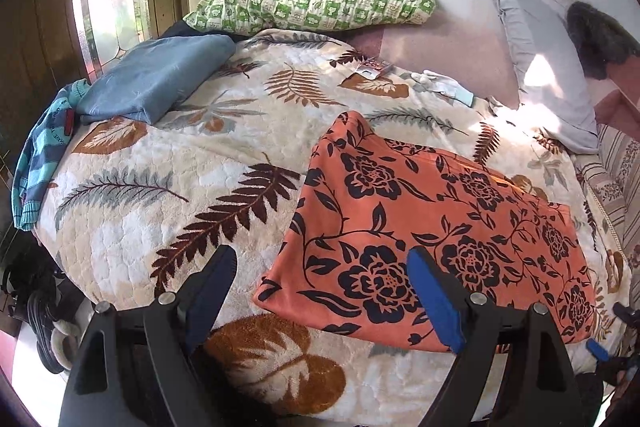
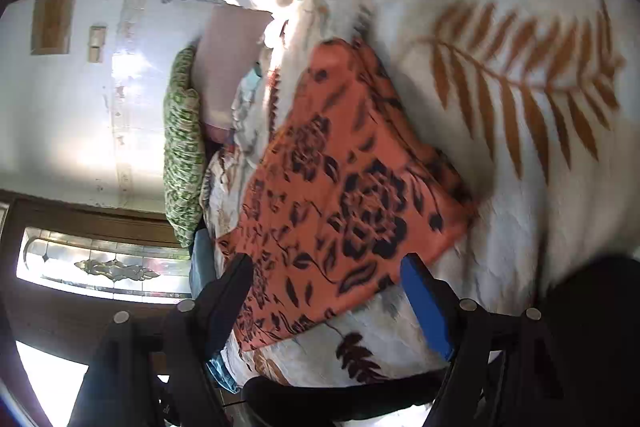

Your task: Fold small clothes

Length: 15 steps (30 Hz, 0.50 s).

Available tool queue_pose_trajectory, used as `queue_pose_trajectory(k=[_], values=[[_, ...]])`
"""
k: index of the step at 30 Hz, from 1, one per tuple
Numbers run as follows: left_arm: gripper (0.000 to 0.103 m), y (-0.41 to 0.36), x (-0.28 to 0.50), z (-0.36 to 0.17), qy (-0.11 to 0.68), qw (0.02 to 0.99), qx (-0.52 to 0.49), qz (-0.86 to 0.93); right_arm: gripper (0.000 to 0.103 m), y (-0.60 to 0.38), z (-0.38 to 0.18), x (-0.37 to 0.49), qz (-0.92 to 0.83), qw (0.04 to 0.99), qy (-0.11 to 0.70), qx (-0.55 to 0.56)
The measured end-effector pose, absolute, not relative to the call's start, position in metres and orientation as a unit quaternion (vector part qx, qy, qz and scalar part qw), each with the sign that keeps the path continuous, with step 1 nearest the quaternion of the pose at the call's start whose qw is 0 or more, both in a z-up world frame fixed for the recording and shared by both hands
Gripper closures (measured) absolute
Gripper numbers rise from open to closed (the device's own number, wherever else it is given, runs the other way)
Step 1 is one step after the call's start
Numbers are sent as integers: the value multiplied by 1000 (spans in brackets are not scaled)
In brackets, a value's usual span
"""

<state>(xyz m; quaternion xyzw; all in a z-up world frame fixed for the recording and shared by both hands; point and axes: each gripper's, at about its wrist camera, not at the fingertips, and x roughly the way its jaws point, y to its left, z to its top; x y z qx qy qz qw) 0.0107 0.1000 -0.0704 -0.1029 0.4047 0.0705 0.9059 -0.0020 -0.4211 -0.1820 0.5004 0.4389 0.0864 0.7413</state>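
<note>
Left gripper (image 1: 322, 297): jaws wide, nothing between the pads, hovering above the near left corner of the cloth (image 1: 424, 227). Right gripper (image 2: 326, 291): jaws also wide, empty, tilted over a near edge of the same cloth (image 2: 340, 195); view blurred and rolled to one side.

Between folds, by the look of it: cloth already lying as a compact folded shape, both grippers free of it. Next move likely either one more fold or setting it aside. For another fold: lower both grippers to two corners of one edge, pinch through every layer, lift together, carry across to the opposite edge, release evenly so the layers stay aligned.

Cloth: orange, printed with large dark roses, leaves and vines. Lying flat on the blanket (image 1: 160, 195), near the front edge of the bed, towards the right in the left view. Roughly four-sided, far end narrower, a folded edge running along the far right side. Thin, soft fabric, likely to slip or sag if gripped by one layer only.

Blanket: cream plush with brown, rust and grey fern leaves. Farther back on the left, a folded blue garment (image 1: 156, 83) and a striped teal knit (image 1: 44, 147) hanging over the edge. At the head of the bed, a green checked pillow (image 1: 312, 3) and a pale grey pillow (image 1: 548, 67).
</note>
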Motion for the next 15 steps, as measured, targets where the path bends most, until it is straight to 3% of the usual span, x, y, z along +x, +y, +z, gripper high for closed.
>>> queue_pose_trajectory(k=[4, 15], values=[[15, 96, 6, -64, 401, 909, -91, 64, 24, -425, -212, 3, 60, 711, 446, 541], [15, 63, 33, -79, 435, 897, -66, 39, 26, -440, -216, 18, 45, 715, 419, 558]])
